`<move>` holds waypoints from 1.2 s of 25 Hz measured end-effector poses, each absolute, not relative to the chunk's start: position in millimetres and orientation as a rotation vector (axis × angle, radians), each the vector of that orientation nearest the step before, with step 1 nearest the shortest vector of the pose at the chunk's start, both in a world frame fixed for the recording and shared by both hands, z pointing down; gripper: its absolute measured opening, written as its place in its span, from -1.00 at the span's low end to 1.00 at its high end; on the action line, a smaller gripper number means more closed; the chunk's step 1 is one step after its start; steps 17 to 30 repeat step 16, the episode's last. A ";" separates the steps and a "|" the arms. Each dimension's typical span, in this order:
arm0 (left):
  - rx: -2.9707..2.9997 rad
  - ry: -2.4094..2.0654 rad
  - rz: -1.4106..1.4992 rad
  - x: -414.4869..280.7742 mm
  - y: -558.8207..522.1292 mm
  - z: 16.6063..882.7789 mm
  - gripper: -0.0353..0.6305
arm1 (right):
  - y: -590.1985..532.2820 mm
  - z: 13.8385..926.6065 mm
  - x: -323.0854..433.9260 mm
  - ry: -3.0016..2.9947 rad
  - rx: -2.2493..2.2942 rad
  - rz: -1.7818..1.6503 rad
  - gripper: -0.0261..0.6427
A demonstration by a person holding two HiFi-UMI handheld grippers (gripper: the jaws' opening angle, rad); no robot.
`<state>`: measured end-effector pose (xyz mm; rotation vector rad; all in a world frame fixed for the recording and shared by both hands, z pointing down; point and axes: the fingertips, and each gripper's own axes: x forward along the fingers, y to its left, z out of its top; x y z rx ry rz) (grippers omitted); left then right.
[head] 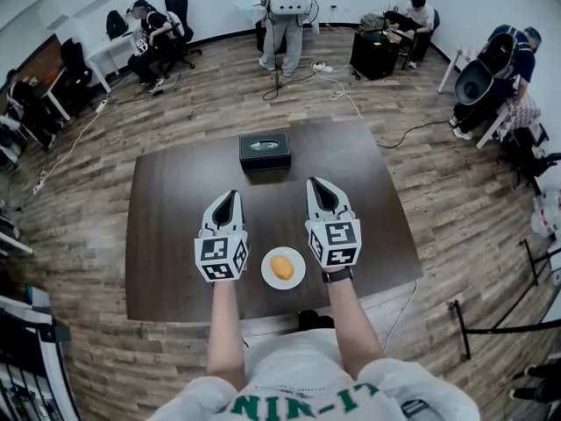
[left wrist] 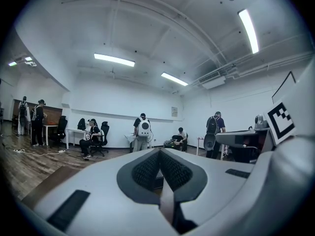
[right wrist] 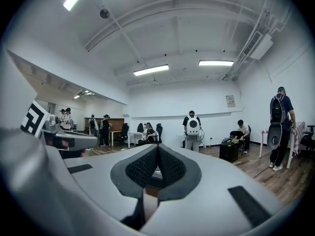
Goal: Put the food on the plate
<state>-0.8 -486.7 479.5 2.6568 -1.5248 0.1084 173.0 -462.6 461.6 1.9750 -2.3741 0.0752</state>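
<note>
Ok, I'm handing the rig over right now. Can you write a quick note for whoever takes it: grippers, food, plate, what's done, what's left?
Left gripper: shut, empty, held over the table just left of the plate.
Right gripper: shut, empty, just right of the plate.
Food: one orange piece, lying on the white plate near the table's near edge.
Black box: at the far side, apart from the plate.
Done: the food is on the plate.
Left: nothing that I can see.
</note>
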 end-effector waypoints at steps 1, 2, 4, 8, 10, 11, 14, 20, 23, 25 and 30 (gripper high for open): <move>2.656 -1.526 0.108 -1.9 -487.1 479.7 -0.86 | -463.3 461.5 171.0 -2.376 1.971 0.074 -0.88; 2.656 -1.528 0.106 -3.0 -487.2 479.8 -0.86 | -463.7 461.6 168.8 -2.379 1.967 0.074 -0.88; 2.655 -1.529 0.102 -5.2 -487.1 479.3 -0.86 | -464.1 461.8 163.7 -2.385 1.958 0.073 -0.88; 2.661 -1.524 0.088 -8.6 -486.3 478.4 -0.86 | -463.4 463.8 151.7 -2.392 1.931 0.072 -0.88; 2.661 -1.521 0.083 -10.3 -483.8 479.8 -0.86 | -460.3 465.8 145.8 -2.395 1.915 0.070 -0.88; 2.659 -1.520 0.081 -11.6 -482.0 480.6 -0.86 | -458.2 466.7 142.7 -2.396 1.907 0.068 -0.88; 2.651 -1.515 0.085 -16.1 -476.3 484.3 -0.86 | -452.1 470.7 133.8 -2.395 1.882 0.065 -0.88; 2.646 -1.508 0.095 -18.7 -473.0 488.2 -0.86 | -448.9 474.9 128.6 -2.393 1.866 0.064 -0.88; 2.646 -1.508 0.095 -18.7 -473.0 488.2 -0.86 | -448.9 474.9 128.6 -2.393 1.866 0.064 -0.88; 2.646 -1.508 0.095 -18.7 -473.0 488.2 -0.86 | -448.9 474.9 128.6 -2.393 1.866 0.064 -0.88; 2.646 -1.508 0.095 -18.7 -473.0 488.2 -0.86 | -448.9 474.9 128.6 -2.393 1.866 0.064 -0.88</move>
